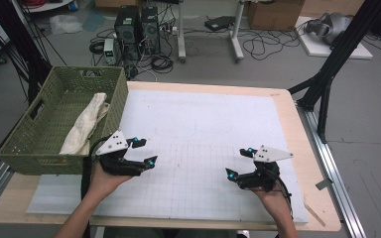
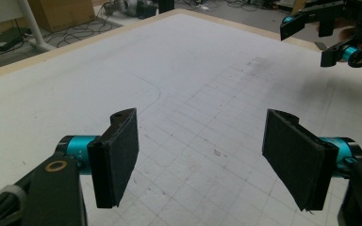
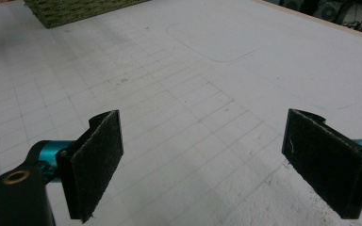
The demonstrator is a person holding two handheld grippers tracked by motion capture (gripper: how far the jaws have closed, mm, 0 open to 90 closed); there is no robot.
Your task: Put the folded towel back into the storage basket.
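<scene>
Cloth (image 1: 85, 124), cream-coloured, lies bunched lengthwise inside green woven basket (image 1: 30, 130) at table's left edge; nothing else seen in basket. Left gripper (image 1: 144, 151) sits just beside basket's near right corner, jaws wide apart, nothing btwn them. Right gripper (image 1: 240, 162) rests low over white gridded mat (image 1: 203, 124), well apart from basket, jaws also spread, empty. Step in hand, by judgement: both hands idle over mat, cloth either just stowed or awaiting pickup; can't tell which. Next move, if fetching, calls for left gripper to lift over basket wall & pinch cloth's upper fold.
</scene>
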